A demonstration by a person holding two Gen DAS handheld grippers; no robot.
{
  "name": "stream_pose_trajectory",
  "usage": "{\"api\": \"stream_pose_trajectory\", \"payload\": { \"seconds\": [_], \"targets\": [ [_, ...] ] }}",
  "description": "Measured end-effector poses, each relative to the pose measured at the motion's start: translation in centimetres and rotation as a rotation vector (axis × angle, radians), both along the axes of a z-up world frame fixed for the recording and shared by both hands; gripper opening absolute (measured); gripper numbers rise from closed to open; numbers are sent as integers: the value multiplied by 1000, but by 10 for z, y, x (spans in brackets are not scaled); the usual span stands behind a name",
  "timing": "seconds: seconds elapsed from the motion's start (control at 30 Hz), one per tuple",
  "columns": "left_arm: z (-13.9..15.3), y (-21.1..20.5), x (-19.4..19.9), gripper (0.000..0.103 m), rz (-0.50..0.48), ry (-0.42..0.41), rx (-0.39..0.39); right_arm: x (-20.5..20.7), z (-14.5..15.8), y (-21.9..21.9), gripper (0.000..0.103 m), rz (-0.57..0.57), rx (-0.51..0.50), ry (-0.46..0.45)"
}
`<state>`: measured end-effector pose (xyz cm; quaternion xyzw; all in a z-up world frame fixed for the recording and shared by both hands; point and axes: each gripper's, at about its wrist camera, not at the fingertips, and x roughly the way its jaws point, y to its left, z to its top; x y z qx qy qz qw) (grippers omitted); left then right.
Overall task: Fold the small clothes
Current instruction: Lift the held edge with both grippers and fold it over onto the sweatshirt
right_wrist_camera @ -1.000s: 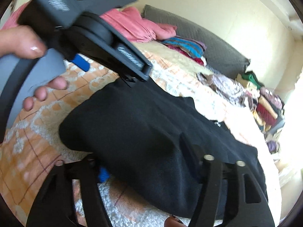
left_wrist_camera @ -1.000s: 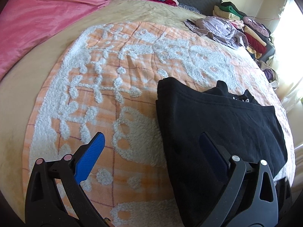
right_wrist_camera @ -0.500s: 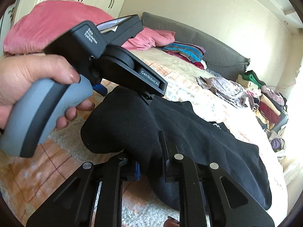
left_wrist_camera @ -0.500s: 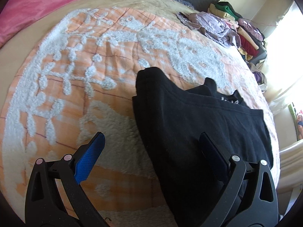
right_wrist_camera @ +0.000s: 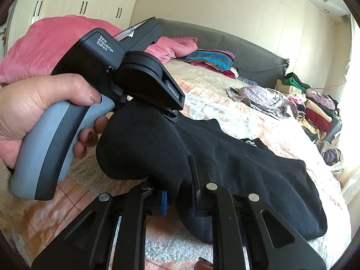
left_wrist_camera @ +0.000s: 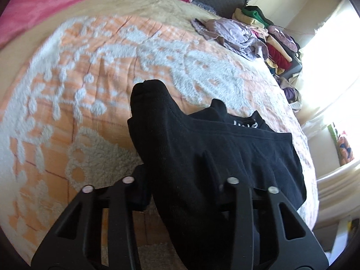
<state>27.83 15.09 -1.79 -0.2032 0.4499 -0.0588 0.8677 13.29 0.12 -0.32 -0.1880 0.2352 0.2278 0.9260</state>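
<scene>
A black garment point(left_wrist_camera: 202, 148) lies partly folded on the orange and white bedspread point(left_wrist_camera: 90, 94). My left gripper point(left_wrist_camera: 177, 180) is shut on its near left edge, with cloth bunched between the jaws and lifted. In the right wrist view the same garment point(right_wrist_camera: 236, 168) stretches to the right. My right gripper point(right_wrist_camera: 180, 193) is shut on its near edge. The left gripper's body and the hand holding it point(right_wrist_camera: 45, 112) are close on the left, above the garment's raised corner.
A pile of unfolded clothes point(left_wrist_camera: 238, 33) and a stack of folded ones point(left_wrist_camera: 274, 45) lie at the bed's far right. A pink duvet point(left_wrist_camera: 45, 2) and striped cloth point(right_wrist_camera: 211, 60) lie at the far end by the grey headboard point(right_wrist_camera: 247, 51).
Both grippers have closed from open onto the garment's near edge. The gripped edge has lifted off the bedspread and bunched up.
</scene>
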Motion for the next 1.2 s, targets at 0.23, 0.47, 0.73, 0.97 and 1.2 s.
{"api": "stream_pose_trajectory", "payload": {
  "seconds": [0.23, 0.47, 0.73, 0.97, 1.2],
  "targets": [
    [23, -14, -3, 17, -23, -43, 18, -4, 12, -15, 13, -36, 35, -18],
    [50, -36, -7, 17, -52, -93, 41, -12, 27, -36, 12, -82, 78, -40],
    [73, -67, -6, 17, -87, -135, 73, -16, 40, -64, 11, -137, 137, -46],
    [82, -95, -2, 17, -118, -141, 103, -18, 44, -83, 11, -180, 179, -31],
    [88, -124, 3, 17, -146, -148, 126, -16, 46, -104, 10, -224, 225, -11]
  ]
}}
